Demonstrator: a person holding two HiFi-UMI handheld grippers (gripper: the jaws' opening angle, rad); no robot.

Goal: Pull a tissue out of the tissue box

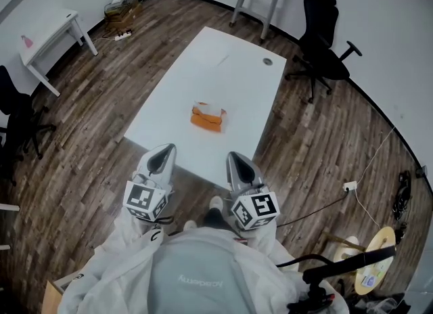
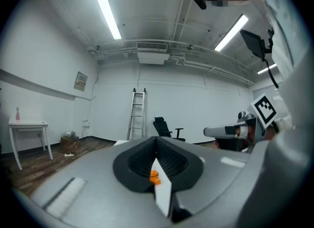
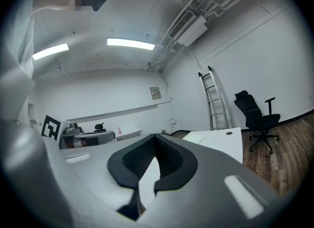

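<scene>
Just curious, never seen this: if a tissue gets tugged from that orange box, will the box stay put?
The tissue box looks small and soft-sided, so probably light; on the smooth white table it may slide or lift with the tug. The white tissue showing on top is likely floppy and could tear if jerked.

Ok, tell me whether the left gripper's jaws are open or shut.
Shut. In its own view the jaws of the left gripper meet at their tips, with nothing held between them.
</scene>
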